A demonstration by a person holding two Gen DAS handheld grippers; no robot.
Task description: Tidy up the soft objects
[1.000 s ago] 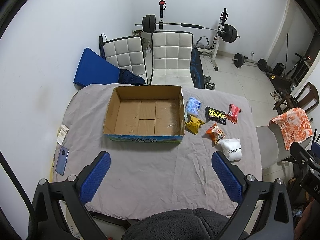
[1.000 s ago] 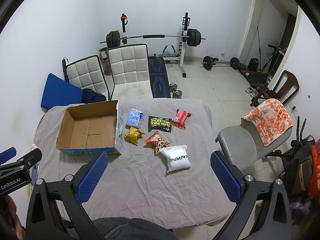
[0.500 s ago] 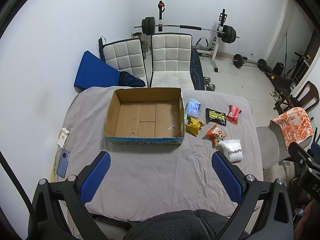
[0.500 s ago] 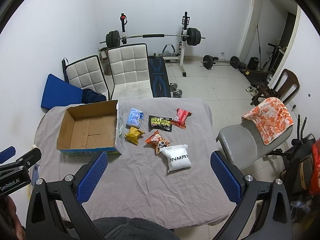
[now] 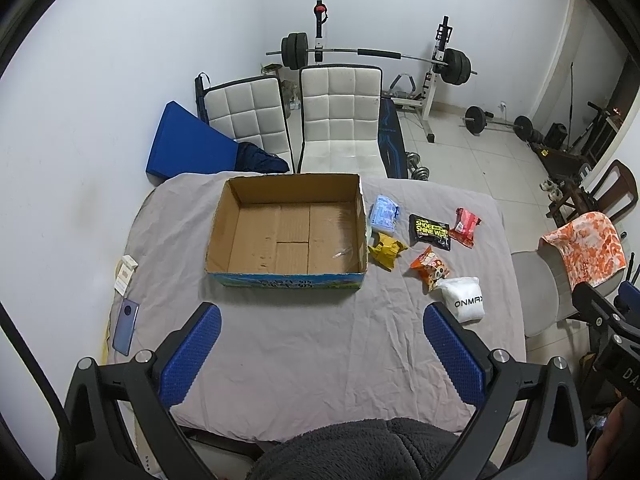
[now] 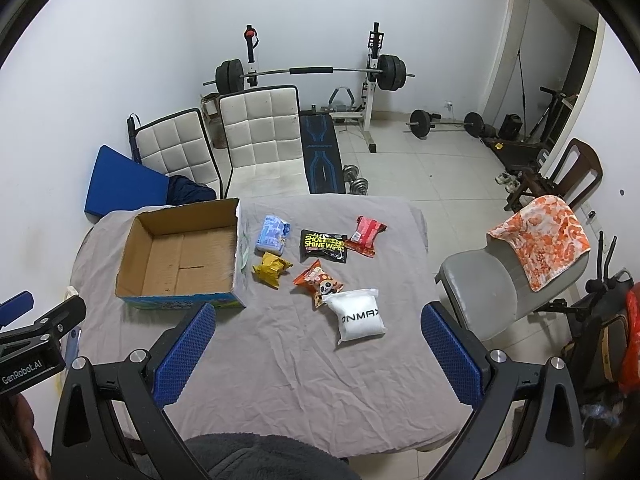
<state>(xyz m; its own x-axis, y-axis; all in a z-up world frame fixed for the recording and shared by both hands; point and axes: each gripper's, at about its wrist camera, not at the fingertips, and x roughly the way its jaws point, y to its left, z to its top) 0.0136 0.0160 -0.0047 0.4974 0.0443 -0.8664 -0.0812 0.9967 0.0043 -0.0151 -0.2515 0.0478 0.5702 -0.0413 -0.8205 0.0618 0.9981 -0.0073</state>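
Observation:
An empty cardboard box (image 5: pixel 240 216) (image 6: pixel 136 248) sits on the grey-clothed table (image 5: pixel 304 352) (image 6: pixel 288 364). To its right lie several soft packets: a light blue pack (image 5: pixel 384 213) (image 6: pixel 273 233), a yellow pouch (image 5: pixel 385 251) (image 6: pixel 272 269), a black wipes pack (image 5: pixel 429 231) (image 6: pixel 324 245), a red packet (image 5: pixel 465 227) (image 6: pixel 365 235), an orange snack bag (image 5: pixel 430 267) (image 6: pixel 318 282) and a white bag (image 5: pixel 464 298) (image 6: pixel 359 315). My left gripper (image 5: pixel 320 350) and right gripper (image 6: pixel 316 354) hang open above the near table edge, holding nothing.
A phone (image 5: pixel 125 326) and a small white box (image 5: pixel 125 274) lie at the table's left edge. Two white chairs (image 5: pixel 336 116) and a barbell rack (image 5: pixel 372 54) stand behind the table. At the right is a grey chair (image 6: pixel 480 300) draped with an orange towel (image 6: pixel 540 240).
The left gripper's view has drifted back slightly, so the box and packets sit a little lower in frame. The right view is almost unchanged. Nothing was grasped.

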